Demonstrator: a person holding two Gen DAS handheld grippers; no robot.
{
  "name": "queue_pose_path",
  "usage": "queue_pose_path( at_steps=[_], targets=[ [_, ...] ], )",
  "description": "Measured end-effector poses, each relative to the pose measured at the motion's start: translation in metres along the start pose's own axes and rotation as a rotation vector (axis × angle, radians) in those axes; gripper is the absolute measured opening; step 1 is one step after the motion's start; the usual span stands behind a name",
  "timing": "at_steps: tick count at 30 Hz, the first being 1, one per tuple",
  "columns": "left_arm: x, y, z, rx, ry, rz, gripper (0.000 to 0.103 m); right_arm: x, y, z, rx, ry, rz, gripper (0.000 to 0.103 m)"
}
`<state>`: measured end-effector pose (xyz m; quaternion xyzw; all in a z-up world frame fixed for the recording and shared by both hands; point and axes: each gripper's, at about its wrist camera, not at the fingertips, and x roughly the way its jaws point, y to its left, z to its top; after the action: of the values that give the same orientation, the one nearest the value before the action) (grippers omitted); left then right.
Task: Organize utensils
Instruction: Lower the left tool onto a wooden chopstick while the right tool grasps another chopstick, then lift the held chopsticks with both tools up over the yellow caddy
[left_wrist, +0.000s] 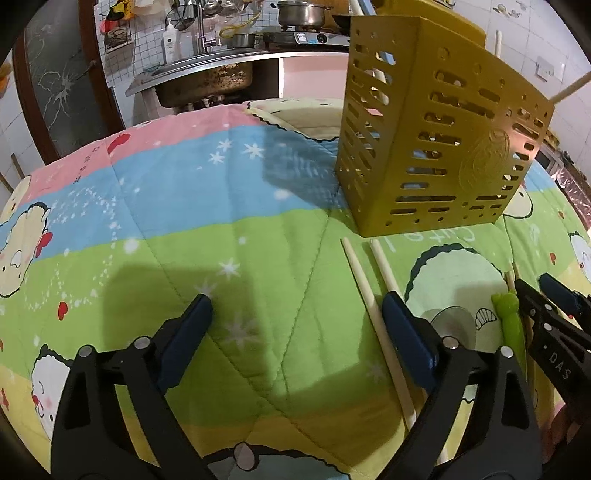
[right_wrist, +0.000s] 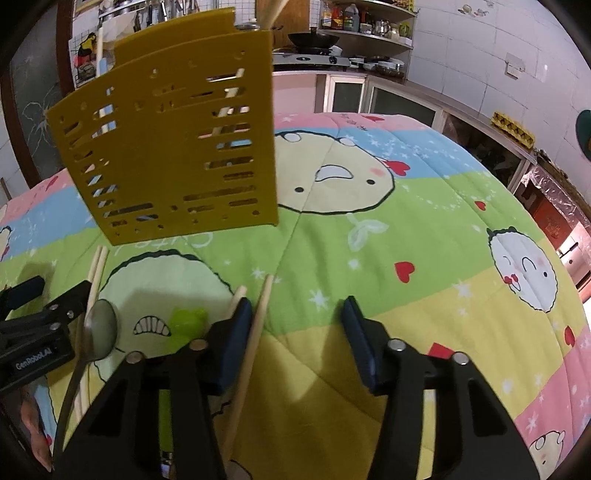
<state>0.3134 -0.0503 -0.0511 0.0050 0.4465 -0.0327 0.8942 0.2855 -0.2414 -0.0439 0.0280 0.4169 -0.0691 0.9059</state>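
A yellow slotted utensil holder (left_wrist: 436, 140) stands on the cartoon blanket, with chopsticks inside; it also shows in the right wrist view (right_wrist: 170, 147). My left gripper (left_wrist: 297, 306) is open and empty, low over the blanket. A pair of pale chopsticks (left_wrist: 369, 295) lies by its right finger. A metal spoon (right_wrist: 98, 328), a green-handled utensil (right_wrist: 186, 321) and another chopstick pair (right_wrist: 255, 332) lie in front of the holder. My right gripper (right_wrist: 295, 314) is open and empty; one chopstick runs between its fingers near the left finger.
The blanket (left_wrist: 221, 229) covers the whole table. Behind it are a steel sink (left_wrist: 207, 79), a stove with a pot (left_wrist: 299, 14), and shelves and cabinets (right_wrist: 369, 44). The right gripper shows at the right edge of the left wrist view (left_wrist: 546, 299).
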Motion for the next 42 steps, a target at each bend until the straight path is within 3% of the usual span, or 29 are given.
queue_pose_path(
  at_steps=[6, 11, 18, 30, 32, 42],
  targets=[
    [0.003, -0.010, 0.008, 0.011, 0.003, 0.004, 0.072, 0.008, 0.000, 0.008, 0.028, 0.007, 0.029, 0.031],
    [-0.001, -0.015, 0.011, 0.012, 0.002, -0.036, 0.040, 0.006, -0.001, 0.010, 0.040, -0.002, 0.055, 0.012],
    [-0.006, -0.016, 0.008, 0.013, -0.002, -0.070, 0.017, 0.004, -0.004, 0.009, 0.046, -0.009, 0.065, 0.008],
    [0.006, -0.028, 0.019, 0.044, 0.023, -0.044, 0.016, 0.015, -0.011, 0.016, 0.062, 0.012, 0.087, 0.008],
    [0.005, -0.026, 0.020, 0.039, 0.020, -0.049, 0.012, 0.013, -0.014, 0.015, 0.078, 0.009, 0.103, 0.008],
    [-0.003, -0.021, 0.019, 0.011, -0.003, -0.090, 0.010, 0.006, -0.016, 0.019, 0.085, -0.037, 0.116, 0.006]
  ],
)
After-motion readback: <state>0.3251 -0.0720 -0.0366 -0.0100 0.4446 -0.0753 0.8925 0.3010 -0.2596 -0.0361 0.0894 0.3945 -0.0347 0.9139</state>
